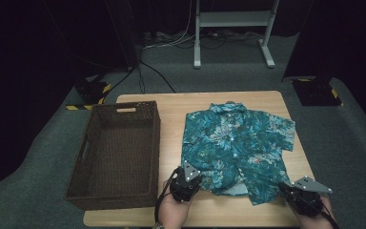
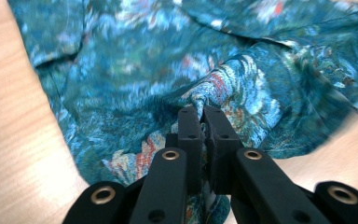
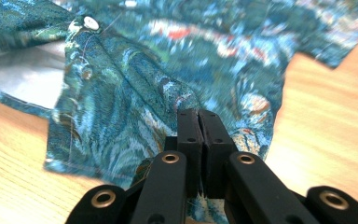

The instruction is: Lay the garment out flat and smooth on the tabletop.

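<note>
1. Lying spread on the right half of the wooden bench [image 1: 171, 102]: teal floral shirt [image 1: 236, 143], collar at the far edge, hem at the near edge, buttons facing up.
2. Gripping the near-left hem corner: left tongs [image 1: 194, 182], jaws closed tight on a pinch of fabric; cloth bunching into a raised fold at the tips in the left gripper view [image 2: 201, 112].
3. Gripping the near-right hem corner: right tongs [image 1: 284, 190], jaws closed tight on fabric; cloth peaking at the tips in the right gripper view [image 3: 198, 114], a white button [image 3: 91, 23] lying farther up the placket.
4. Sitting on the left half of the bench, just beside the shirt without touching: dark wicker basket [image 1: 119, 191], holding nothing.
5. Showing pale lining at the hem between the two tongs.
</note>
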Available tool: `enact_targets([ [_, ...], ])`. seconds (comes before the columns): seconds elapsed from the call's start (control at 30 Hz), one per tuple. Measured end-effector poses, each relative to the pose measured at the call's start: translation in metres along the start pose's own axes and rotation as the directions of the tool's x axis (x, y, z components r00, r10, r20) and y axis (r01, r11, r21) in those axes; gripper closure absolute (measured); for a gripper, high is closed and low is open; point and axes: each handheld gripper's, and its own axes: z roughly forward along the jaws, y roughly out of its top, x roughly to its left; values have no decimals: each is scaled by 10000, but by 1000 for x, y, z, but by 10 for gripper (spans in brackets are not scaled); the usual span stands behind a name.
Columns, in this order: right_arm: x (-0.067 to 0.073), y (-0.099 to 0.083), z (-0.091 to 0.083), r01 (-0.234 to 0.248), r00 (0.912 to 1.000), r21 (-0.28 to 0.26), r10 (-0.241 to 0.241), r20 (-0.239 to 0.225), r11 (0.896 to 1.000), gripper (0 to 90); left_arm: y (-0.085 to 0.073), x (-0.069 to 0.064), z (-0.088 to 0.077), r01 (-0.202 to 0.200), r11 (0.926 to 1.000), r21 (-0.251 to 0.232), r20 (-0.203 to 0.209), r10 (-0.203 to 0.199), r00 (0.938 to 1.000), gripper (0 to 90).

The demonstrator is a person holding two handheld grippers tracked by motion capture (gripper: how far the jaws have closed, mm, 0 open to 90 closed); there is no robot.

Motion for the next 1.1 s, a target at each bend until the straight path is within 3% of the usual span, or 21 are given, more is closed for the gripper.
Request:
enact_targets([
  [0.13, -5, 5, -11, -81, 10000, -181, 81, -29, 9998, 875, 4, 2, -1, 250, 9994, 245, 119, -253, 9996, 813],
  [0.23, -7, 2, -13, -146, 9998, -25, 146, -123, 9999, 825, -2, 1, 3, 148, 9986, 501, 55, -151, 9999, 712],
  [0.37, -8, -6, -7, -283, 9995, 215, 286, -112, 9994, 746, -10, 0, 10, 330, 9976, 604, 64, -335, 9994, 625],
  [0.53, -4, -9, -3, -239, 9996, 278, 243, -168, 9993, 700, -18, -2, 23, 240, 9958, 888, 66, -246, 9997, 574],
  [0.7, 1, -10, 7, -43, 9995, 563, 60, -304, 9984, 629, -27, -2, 42, 110, 9901, 1396, -147, -91, 9999, 494],
  [0.87, -3, -17, 20, -257, 9994, 949, 278, -212, 9952, 589, -36, 1, 55, 127, 9837, 1793, -298, -75, 9995, 458],
  [1.1, -4, -21, 28, -454, 9985, 1219, 488, -252, 9915, 499, -44, 1, 52, -13, 9900, 1412, -455, 78, 9989, 440],
])
